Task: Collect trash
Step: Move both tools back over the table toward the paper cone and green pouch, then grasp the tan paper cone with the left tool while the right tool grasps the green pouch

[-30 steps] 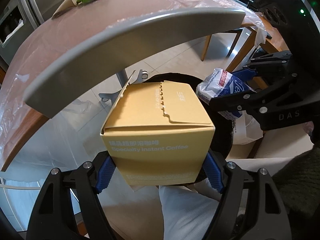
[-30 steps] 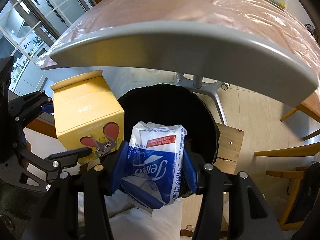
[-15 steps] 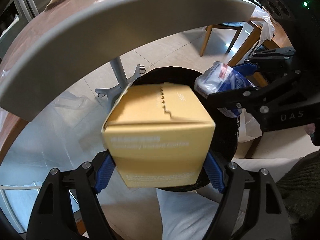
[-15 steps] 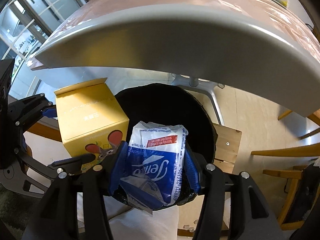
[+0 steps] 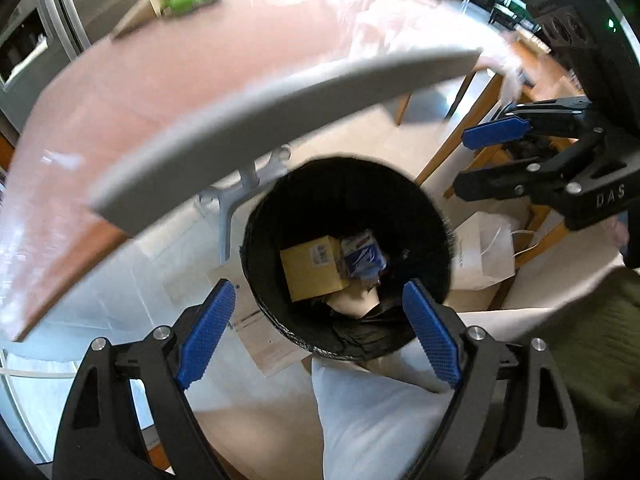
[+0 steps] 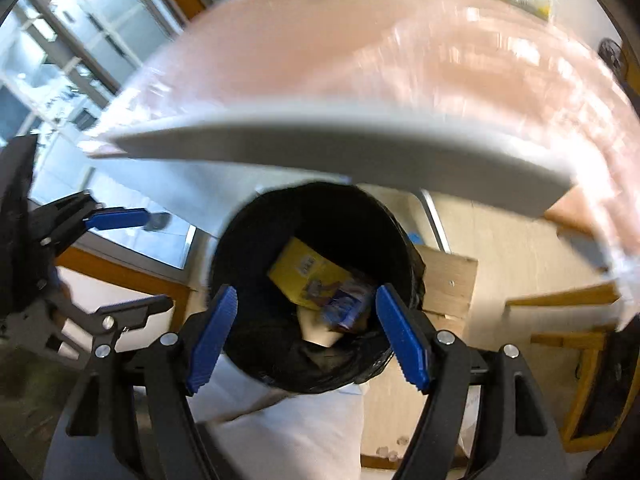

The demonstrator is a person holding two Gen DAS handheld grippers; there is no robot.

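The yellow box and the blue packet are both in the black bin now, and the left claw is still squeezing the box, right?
Not quite. The left claw is empty, its jaws opening. The left wrist view shows the yellow box lying beside the blue packet down inside the black bin.

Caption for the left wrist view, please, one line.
Left tongs opening, nothing between them, above the black bin holding the yellow box and blue tissue pack.
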